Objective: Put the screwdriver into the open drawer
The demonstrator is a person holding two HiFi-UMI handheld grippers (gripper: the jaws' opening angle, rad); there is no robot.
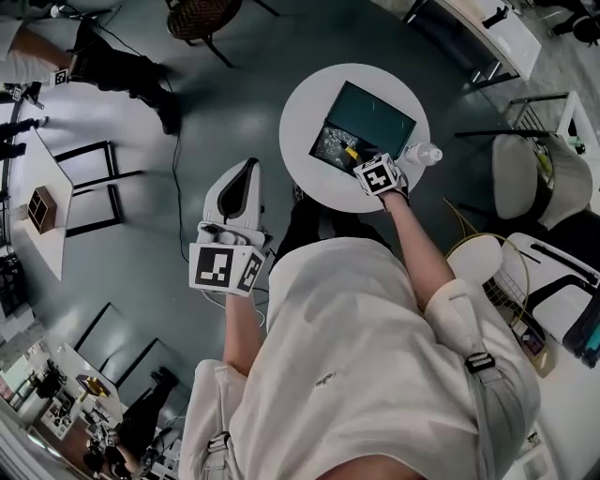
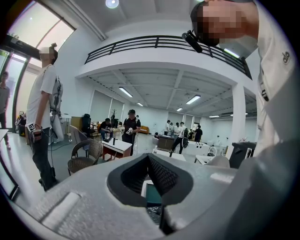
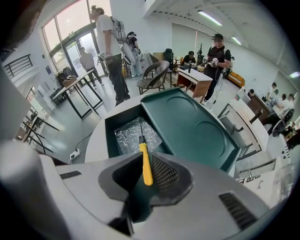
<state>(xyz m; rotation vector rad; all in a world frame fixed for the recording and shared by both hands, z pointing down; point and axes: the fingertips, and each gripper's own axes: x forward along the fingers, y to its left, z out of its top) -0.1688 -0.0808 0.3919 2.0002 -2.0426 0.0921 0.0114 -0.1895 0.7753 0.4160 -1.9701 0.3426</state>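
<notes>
A yellow-handled screwdriver [image 3: 146, 165] sits between the jaws of my right gripper [image 3: 148, 158], which is shut on its handle. Its dark shaft points into the open drawer [image 3: 112, 131] of a dark green box [image 3: 187, 119]. Crinkled clear plastic [image 3: 131, 138] lines the drawer. In the head view the right gripper [image 1: 364, 161] is at the drawer [image 1: 330, 146] on the round white table [image 1: 305, 108], with the screwdriver [image 1: 352, 150] over the drawer. My left gripper [image 1: 246, 171] hangs off the table over the floor, shut and holding nothing. In its own view the left gripper [image 2: 149, 157] points level across the room.
A clear water bottle [image 1: 424, 154] lies on the table to the right of the box. White chairs [image 1: 525, 173] stand to the right, a wicker chair [image 1: 199, 17] at the back. A black cable [image 1: 176, 178] runs over the floor. People stand around the room [image 2: 43, 117].
</notes>
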